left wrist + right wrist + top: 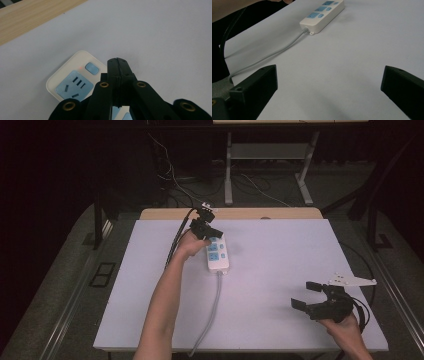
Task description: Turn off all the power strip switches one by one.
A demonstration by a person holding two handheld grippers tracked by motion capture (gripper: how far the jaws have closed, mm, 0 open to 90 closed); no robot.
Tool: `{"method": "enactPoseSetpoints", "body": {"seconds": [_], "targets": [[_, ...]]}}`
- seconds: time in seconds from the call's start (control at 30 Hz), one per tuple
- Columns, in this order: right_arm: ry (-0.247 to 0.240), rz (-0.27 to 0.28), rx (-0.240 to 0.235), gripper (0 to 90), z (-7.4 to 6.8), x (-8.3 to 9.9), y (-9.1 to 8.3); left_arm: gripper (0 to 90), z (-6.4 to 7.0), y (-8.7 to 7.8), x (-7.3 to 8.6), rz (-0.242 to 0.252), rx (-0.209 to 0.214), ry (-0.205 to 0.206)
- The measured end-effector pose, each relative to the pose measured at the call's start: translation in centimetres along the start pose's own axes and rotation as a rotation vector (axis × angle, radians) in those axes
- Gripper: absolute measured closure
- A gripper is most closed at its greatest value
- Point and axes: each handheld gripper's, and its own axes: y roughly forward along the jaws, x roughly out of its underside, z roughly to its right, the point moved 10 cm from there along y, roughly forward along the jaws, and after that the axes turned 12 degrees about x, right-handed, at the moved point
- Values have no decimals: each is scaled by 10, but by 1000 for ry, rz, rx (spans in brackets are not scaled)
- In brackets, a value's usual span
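Held low at the near right corner of the white table (pixel 280 270), right gripper (pixel 306 295), jaws spread wide and holding nothing, well apart from the power strip (pixel 218 253). At the table's far left, left gripper (pixel 210 233), jaws pressed together, tips poised over the strip's far end. Seen from the left gripper view: a blue switch (pixel 91 68) beside a small red light (pixel 80 67). Seen from the right gripper view: the grey cord (pixel 272 53) trailing from the strip's near end.

Left tongs (pixel 117 62) closed; right tongs (pixel 306 295) spread wide.
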Motion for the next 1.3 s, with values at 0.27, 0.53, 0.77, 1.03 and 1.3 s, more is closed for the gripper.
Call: {"method": "enactPoseSetpoints", "body": {"seconds": [0.27, 0.53, 0.77, 1.03, 1.3], "targets": [[3, 1, 1, 6, 1, 0, 0, 893, -2, -3, -14, 13, -7, 7], [9, 4, 0, 6, 2, -1, 0, 893, -11, -4, -16, 40, -41, -13], [8, 8, -1, 6, 1, -2, 0, 893, -18, 4, -13, 50, -57, -42], [7, 5, -6, 6, 1, -2, 0, 891, -22, 18, -5, 35, -62, -64], [6, 6, -5, 6, 1, -2, 0, 891, -23, 26, 0, 29, -65, -79]]}}
